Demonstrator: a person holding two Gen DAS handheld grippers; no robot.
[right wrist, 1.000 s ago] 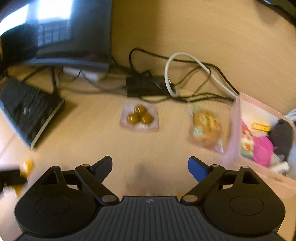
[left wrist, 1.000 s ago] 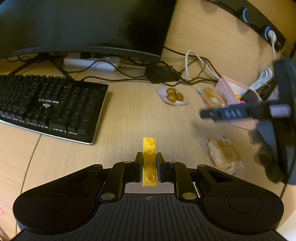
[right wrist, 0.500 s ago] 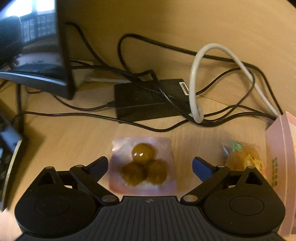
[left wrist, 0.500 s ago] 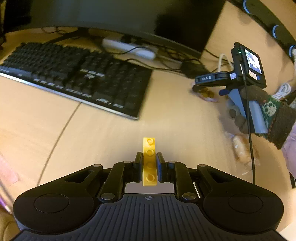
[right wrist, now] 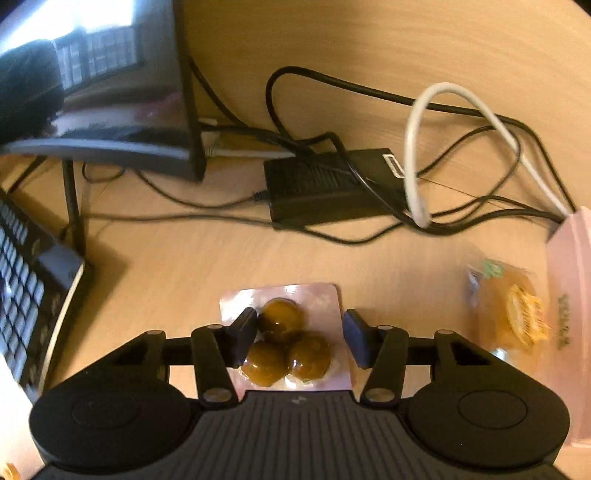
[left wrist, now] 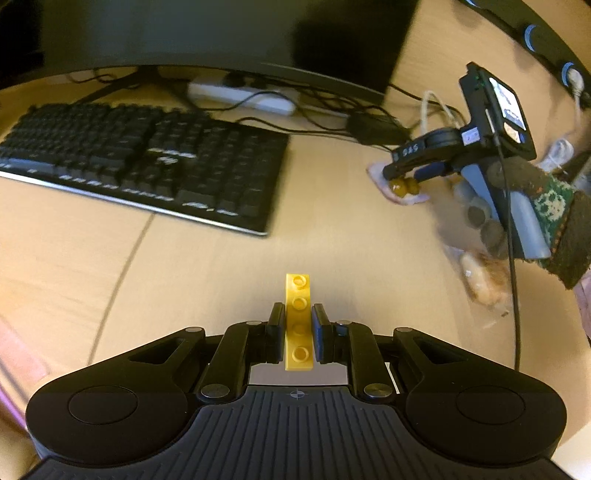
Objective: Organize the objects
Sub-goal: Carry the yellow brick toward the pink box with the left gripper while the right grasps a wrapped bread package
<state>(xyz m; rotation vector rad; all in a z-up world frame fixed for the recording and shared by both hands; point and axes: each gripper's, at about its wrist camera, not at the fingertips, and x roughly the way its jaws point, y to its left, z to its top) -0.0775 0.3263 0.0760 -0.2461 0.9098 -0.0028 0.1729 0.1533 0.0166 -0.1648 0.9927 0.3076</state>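
My left gripper (left wrist: 298, 325) is shut on a yellow four-stud brick (left wrist: 298, 321) and holds it above the wooden desk. My right gripper (right wrist: 300, 334) is open, its fingers on either side of a clear packet with three brown balls (right wrist: 286, 341) that lies on the desk. The left finger touches the packet; the right finger is apart from it. In the left wrist view the right gripper (left wrist: 404, 173) stands over the same packet (left wrist: 402, 188) at the right.
A black keyboard (left wrist: 147, 166) and a monitor (left wrist: 221, 33) stand to the left. A black power adapter (right wrist: 328, 186) with tangled cables lies behind the packet. An orange snack packet (right wrist: 513, 310) and a pink box (right wrist: 572, 295) are at right. A bread packet (left wrist: 484, 277) lies near the desk edge.
My right gripper moved forward and down over the packet of brown balls, and its fingers have narrowed around it. My left gripper swung slightly, still holding the yellow brick.
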